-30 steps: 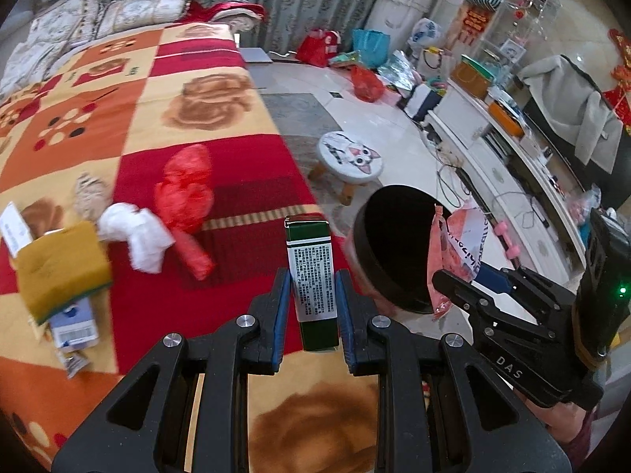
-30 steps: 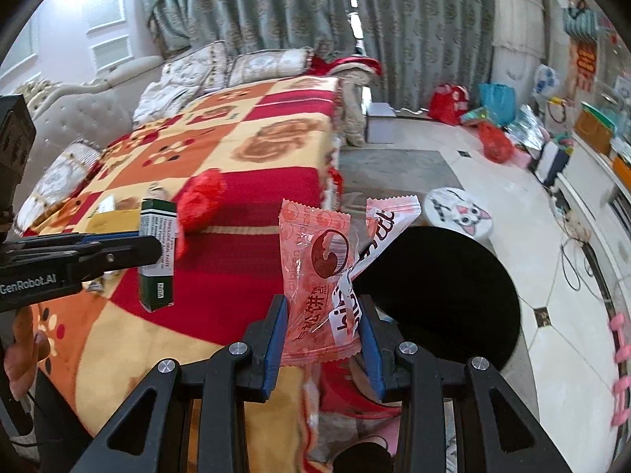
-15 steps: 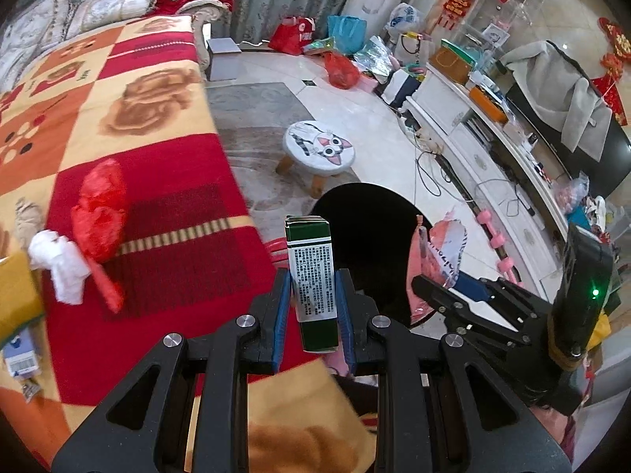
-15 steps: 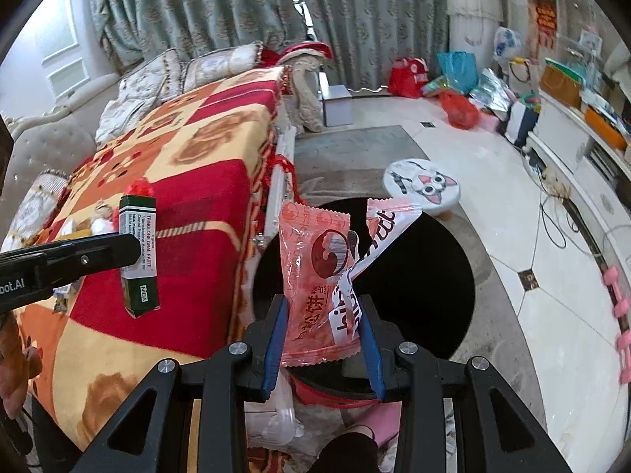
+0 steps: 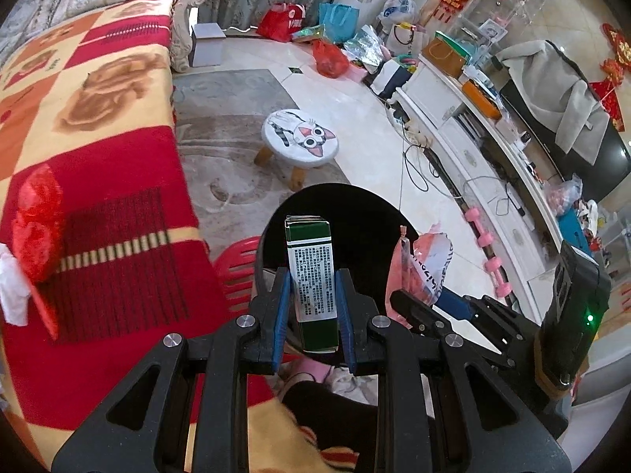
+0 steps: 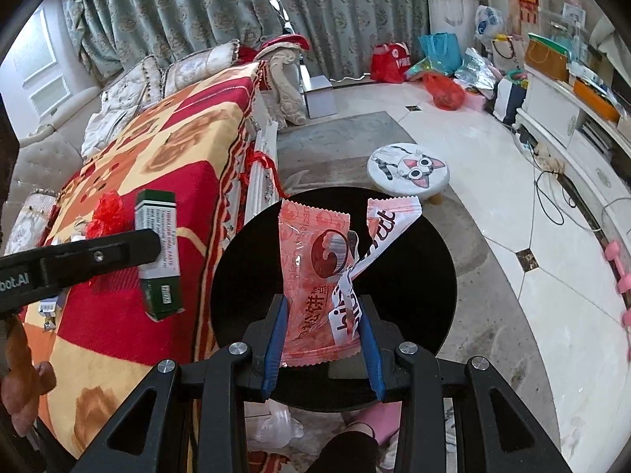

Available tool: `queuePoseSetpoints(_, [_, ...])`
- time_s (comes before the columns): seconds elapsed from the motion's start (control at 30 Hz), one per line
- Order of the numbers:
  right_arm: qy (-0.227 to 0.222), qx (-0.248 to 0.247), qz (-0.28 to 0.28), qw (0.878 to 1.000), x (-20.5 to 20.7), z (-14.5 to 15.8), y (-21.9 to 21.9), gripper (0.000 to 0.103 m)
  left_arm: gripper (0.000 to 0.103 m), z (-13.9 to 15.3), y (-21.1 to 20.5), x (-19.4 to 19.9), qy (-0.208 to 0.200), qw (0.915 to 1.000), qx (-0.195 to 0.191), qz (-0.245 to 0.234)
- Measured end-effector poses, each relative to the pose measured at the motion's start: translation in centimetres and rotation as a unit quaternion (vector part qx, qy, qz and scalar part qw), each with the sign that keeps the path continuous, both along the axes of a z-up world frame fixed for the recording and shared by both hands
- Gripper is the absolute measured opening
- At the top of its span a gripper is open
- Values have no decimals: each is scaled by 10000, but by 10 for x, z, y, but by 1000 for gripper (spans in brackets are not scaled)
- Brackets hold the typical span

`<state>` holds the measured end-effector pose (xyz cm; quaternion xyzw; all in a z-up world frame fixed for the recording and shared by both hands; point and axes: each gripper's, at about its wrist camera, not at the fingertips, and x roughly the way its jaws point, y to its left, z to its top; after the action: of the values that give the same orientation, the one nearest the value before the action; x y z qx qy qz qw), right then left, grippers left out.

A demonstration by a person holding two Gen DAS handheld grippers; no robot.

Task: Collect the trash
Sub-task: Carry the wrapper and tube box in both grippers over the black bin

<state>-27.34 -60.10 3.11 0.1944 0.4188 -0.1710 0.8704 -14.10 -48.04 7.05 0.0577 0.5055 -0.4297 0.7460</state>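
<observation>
Sofa blanket (image 6: 130, 181): plush, checked red/orange/yellow; leftover litter lies toward its left edge — red crinkled plastic (image 5: 37, 213), white tissue wad (image 5: 12, 287).

Black bin (image 6: 414, 244): round, dark mouth, on floor beside blanket's right edge; both loads held above it, likely for dropping.

Right gripper (image 6: 321, 339): pinching pink snack wrappers (image 6: 315, 272), thin, glossy, twisted.

Left gripper (image 5: 313, 309): clamped on green carton (image 5: 311, 272), rigid, rectangular, upright, over bin's near rim.

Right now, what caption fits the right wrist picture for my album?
Right gripper holds pink snack wrappers over the black bin; left gripper brings a green box.
</observation>
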Motion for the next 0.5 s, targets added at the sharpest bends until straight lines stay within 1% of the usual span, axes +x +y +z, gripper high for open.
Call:
queuePoseSetpoints(0.23, [13,53,-139,9999,1,-4,-9,34,21,-11,-11,2,136,9999,9,-18])
queuePoseSetpoints(0.3, [26,50,-161,9999,1,-6,-10,39,21,-12,-13,3,167,9999,-3,-34])
queuePoseSetpoints(0.37, [35,60,-182,9998,2,-7,-12,47,21,-14,-15,3,176,9998,-6,-63])
queuePoseSetpoints(0.43, [44,63,-211,9997,3,-8,-13,48,22,-15,-16,3,204,9998,-34,-75])
queuePoseSetpoints(0.5, [71,51,-262,9996,2,-8,-14,54,22,-15,-16,3,231,9997,-33,-70])
